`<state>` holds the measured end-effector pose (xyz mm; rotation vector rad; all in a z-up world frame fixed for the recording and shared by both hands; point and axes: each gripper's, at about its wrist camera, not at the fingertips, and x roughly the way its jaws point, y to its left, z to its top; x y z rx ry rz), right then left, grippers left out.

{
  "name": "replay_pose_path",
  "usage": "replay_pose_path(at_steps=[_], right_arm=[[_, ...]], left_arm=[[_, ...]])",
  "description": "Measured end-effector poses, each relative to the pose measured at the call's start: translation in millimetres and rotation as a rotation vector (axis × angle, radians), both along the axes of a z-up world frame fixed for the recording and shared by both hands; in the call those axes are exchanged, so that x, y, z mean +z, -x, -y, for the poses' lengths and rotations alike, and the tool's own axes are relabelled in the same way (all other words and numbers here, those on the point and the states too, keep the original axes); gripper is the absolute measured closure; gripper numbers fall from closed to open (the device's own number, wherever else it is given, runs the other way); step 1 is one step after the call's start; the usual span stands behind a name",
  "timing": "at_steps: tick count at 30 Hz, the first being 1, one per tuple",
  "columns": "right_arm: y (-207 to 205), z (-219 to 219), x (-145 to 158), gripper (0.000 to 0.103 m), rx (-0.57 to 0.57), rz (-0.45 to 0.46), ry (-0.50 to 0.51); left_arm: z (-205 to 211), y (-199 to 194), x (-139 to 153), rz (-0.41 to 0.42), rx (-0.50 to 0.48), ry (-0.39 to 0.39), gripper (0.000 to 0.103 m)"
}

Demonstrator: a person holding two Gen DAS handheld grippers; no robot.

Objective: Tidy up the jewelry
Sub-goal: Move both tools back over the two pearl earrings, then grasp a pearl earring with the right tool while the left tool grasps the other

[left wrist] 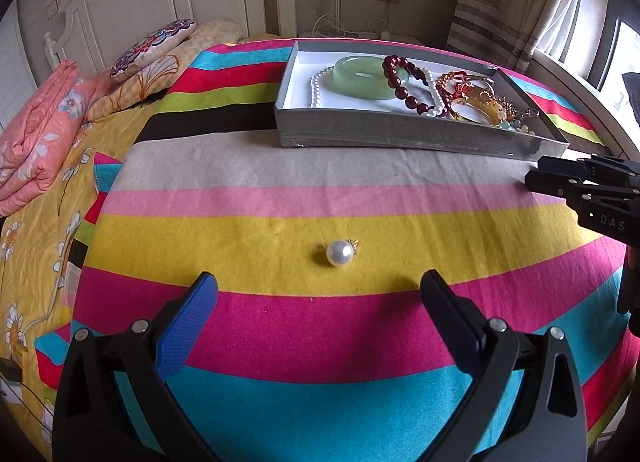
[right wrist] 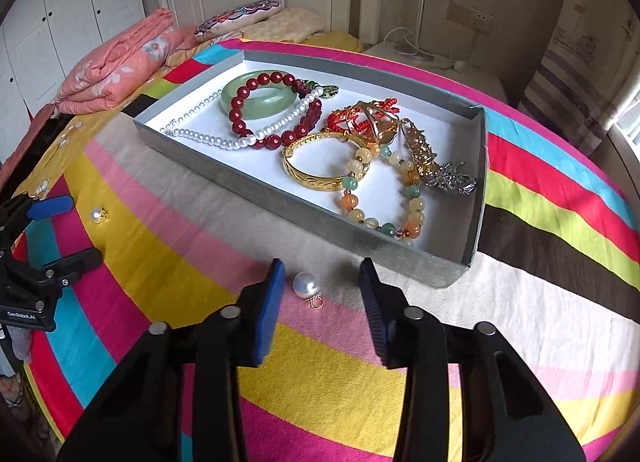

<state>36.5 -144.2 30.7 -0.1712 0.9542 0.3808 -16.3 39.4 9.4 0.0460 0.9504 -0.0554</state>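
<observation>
The right gripper (right wrist: 322, 282) stood unclenched around a pearl earring (right wrist: 306, 284), which lay on the striped cloth (right wrist: 168, 221) just near the grey tray (right wrist: 304, 197). The left gripper (left wrist: 319, 289) gaped short of a second pearl earring (left wrist: 340, 253). Round beads (smooth ones) could squirt from closing pads and roll away.
</observation>
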Motion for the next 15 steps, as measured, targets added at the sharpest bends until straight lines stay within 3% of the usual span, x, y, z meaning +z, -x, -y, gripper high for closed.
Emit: replay_pose_path(at_steps=[4, 8, 15], right_arm=[[12, 0, 0, 0.089, 0.004, 0.046, 0.008], [18, 2, 3, 0.089, -0.013, 0.076, 0.018], [33, 9, 10, 0.089, -0.016, 0.093, -0.070]], left_arm=[[0, -2, -1, -0.011, -0.005, 0.004, 0.003], [-1, -1, -1, -0.007, -0.004, 0.005, 0.003], [6, 6, 7, 0.038, -0.060, 0.008, 0.003]])
